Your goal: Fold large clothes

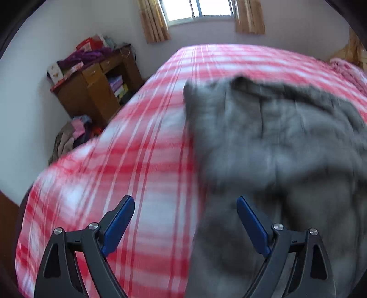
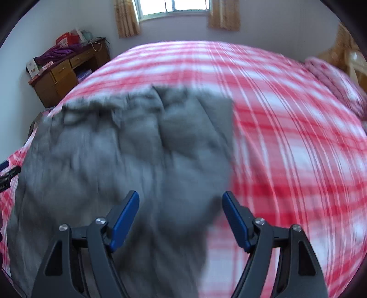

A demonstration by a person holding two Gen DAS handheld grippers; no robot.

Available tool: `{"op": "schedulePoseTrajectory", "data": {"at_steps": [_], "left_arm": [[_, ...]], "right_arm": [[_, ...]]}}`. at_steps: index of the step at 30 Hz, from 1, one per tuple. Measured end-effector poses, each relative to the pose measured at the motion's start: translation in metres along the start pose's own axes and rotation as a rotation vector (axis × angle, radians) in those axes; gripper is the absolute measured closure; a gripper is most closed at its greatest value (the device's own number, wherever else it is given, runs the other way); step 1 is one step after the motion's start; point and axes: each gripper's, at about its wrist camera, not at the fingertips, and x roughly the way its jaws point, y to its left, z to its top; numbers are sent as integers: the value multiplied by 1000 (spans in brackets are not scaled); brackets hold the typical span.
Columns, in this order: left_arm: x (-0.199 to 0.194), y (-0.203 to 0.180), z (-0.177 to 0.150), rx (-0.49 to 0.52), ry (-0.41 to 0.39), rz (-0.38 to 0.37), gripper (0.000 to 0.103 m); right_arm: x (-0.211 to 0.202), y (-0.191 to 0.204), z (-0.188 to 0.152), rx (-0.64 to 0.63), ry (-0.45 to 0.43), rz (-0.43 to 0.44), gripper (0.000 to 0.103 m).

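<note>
A large grey garment [image 1: 275, 149] lies crumpled on a bed with a red and white plaid sheet [image 1: 126, 160]. My left gripper [image 1: 185, 201] is open and empty above the garment's left edge. In the right wrist view the same garment [image 2: 126, 149] fills the left half, on the plaid sheet [image 2: 286, 149]. My right gripper [image 2: 181, 197] is open and empty above the garment's right edge. The tip of the left gripper [image 2: 9, 172] shows at that view's left border. Both views are blurred by motion.
A wooden desk [image 1: 96, 84] piled with boxes and purple cloth stands against the wall left of the bed, and shows in the right wrist view [image 2: 59, 71] too. Clothes lie heaped on the floor [image 1: 71, 137] below it. A curtained window [image 1: 199, 11] is behind the bed.
</note>
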Motion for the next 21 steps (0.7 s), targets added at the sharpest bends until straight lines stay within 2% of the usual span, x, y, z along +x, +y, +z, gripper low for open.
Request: {"op": "schedulePoseTrajectory", "data": {"at_steps": [3, 8, 16, 21], "left_arm": [[-13, 6, -41, -29, 29, -15, 12], [-36, 8, -91, -73, 35, -45, 12], [-60, 15, -130, -118, 35, -65, 12], [-74, 18, -153, -105, 32, -73, 12]], "right_arm": [[-24, -17, -56, 42, 13, -8, 26], [-57, -26, -115, 90, 15, -4, 26], [-87, -16, -168, 117, -17, 5, 26], [-105, -16, -196, 129, -21, 30, 26]]}}
